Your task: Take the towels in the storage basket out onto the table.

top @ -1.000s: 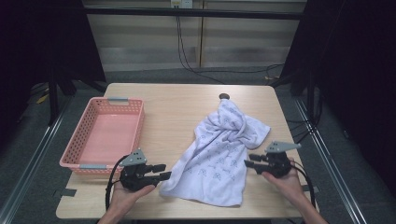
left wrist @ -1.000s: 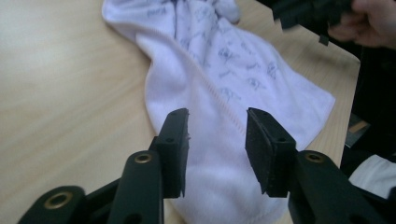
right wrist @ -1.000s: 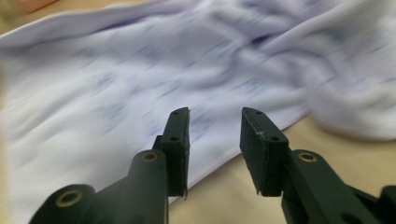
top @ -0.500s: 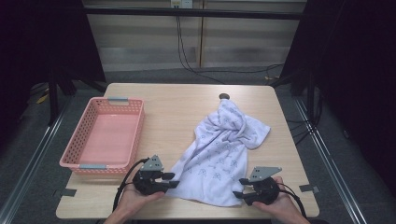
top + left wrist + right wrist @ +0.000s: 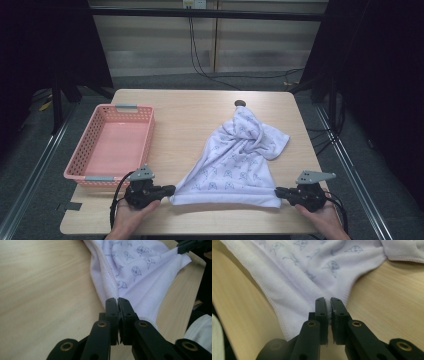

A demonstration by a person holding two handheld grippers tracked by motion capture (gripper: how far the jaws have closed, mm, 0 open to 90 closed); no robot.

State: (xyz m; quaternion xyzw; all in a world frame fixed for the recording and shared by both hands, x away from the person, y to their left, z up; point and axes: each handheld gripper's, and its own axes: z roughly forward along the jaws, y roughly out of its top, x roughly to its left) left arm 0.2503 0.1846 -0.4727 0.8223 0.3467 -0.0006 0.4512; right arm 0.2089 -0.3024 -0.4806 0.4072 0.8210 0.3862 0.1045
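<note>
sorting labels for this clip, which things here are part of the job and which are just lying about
In the job:
white printed cotton towel
left gripper, shut on its near corner
right gripper, shut on the other

Lying about:
pink plastic mesh basket
small dark round object

soft cloth towel (image 5: pixel 235 165), matt wood table (image 5: pixel 190 115)
</note>
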